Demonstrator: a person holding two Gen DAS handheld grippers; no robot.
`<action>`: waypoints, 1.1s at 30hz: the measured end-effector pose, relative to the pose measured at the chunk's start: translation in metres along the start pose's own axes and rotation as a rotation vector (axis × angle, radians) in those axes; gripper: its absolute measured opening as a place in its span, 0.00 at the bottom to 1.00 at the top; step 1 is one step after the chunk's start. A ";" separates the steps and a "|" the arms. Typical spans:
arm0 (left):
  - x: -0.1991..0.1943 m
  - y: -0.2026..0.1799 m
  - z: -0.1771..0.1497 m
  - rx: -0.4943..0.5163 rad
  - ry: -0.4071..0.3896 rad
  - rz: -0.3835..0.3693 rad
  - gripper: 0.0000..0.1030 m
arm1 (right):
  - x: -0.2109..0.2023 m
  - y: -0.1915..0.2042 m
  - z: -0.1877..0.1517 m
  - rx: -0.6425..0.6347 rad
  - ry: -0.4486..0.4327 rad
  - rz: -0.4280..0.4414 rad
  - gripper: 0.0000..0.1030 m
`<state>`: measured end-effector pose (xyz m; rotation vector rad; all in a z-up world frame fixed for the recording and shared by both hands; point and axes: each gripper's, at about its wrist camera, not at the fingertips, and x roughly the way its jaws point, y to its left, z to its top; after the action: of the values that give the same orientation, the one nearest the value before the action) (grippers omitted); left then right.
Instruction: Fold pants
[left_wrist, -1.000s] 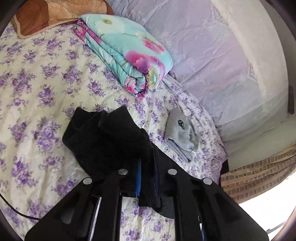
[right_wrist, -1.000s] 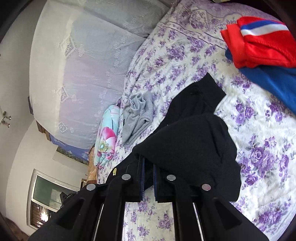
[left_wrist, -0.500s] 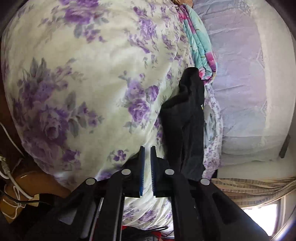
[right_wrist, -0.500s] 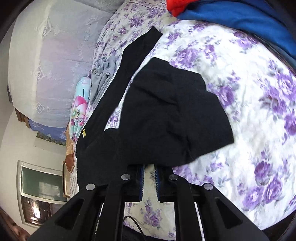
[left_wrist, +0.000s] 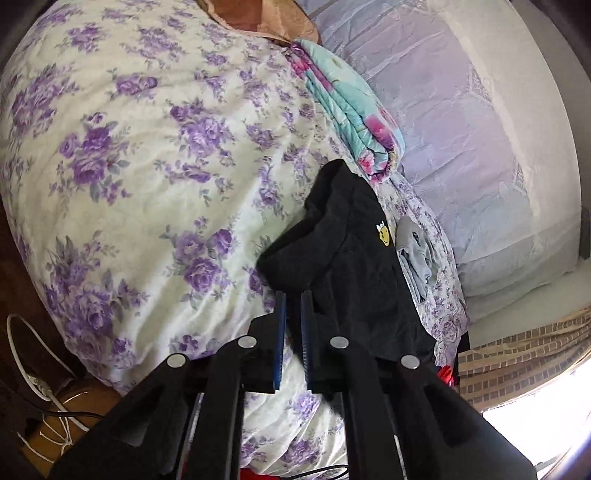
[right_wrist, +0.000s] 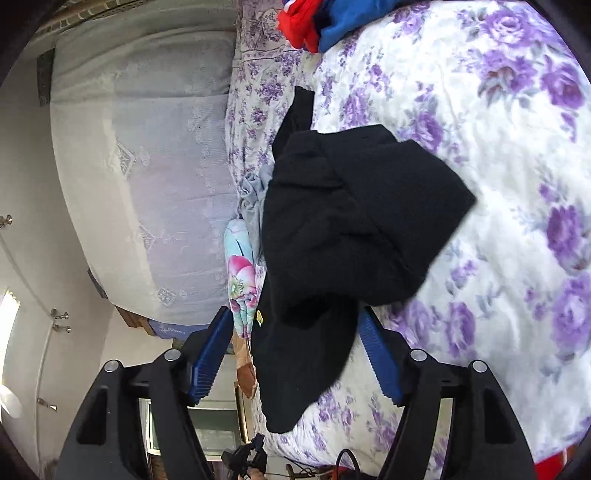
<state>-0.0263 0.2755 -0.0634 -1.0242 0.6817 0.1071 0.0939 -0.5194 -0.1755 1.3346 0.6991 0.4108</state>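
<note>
The black pants (left_wrist: 354, 258) lie bunched on the purple-flowered bedsheet (left_wrist: 147, 177), a small yellow smiley patch facing up. My left gripper (left_wrist: 291, 299) is shut, its blue pads pinching the pants' near edge. In the right wrist view the pants (right_wrist: 351, 221) drape in a heap between the spread fingers. My right gripper (right_wrist: 295, 325) is open, with cloth lying between its pads but not clamped.
A folded turquoise floral blanket (left_wrist: 351, 110) and a brown pillow (left_wrist: 258, 18) lie near the lilac headboard (left_wrist: 461, 129). A grey garment (left_wrist: 417, 251) lies beside the pants. Red and blue clothes (right_wrist: 325, 22) sit at the far bed end. Cables (left_wrist: 37, 369) hang off the bed's edge.
The right gripper has opened and let go of the pants. The left gripper stays shut on the cloth and has swung so the pants lie ahead of it.
</note>
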 end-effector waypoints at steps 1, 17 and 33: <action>-0.001 -0.005 -0.001 0.023 0.000 -0.010 0.13 | 0.004 0.000 0.001 -0.001 -0.016 -0.022 0.76; 0.045 -0.049 -0.025 0.145 0.075 -0.031 0.45 | -0.025 0.077 0.029 -0.498 -0.176 -0.423 0.72; 0.060 -0.020 -0.022 0.062 0.093 -0.018 0.52 | -0.007 0.027 0.064 -0.246 -0.193 -0.343 0.14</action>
<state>0.0184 0.2332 -0.0899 -0.9801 0.7558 0.0229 0.1344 -0.5652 -0.1430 0.9835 0.6759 0.0856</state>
